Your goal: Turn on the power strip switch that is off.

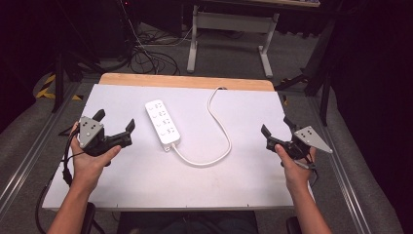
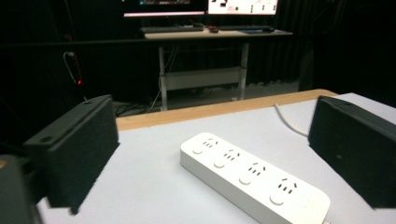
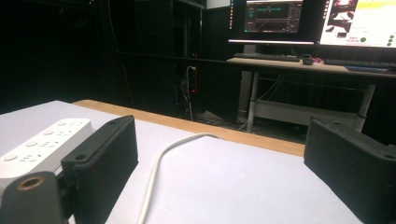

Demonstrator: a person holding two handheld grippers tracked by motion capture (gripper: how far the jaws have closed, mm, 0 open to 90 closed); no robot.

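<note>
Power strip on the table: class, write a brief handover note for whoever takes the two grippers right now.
Left gripper: open, holding nothing, just left of the power strip.
Right gripper: open, holding nothing, near the table's right edge, well clear of the strip.
The strip lies flat mid-table, sockets up; its white cable loops right and runs off the far edge.
Done: nothing visibly handled.
Left: likely approach and grasp the strip.
</note>
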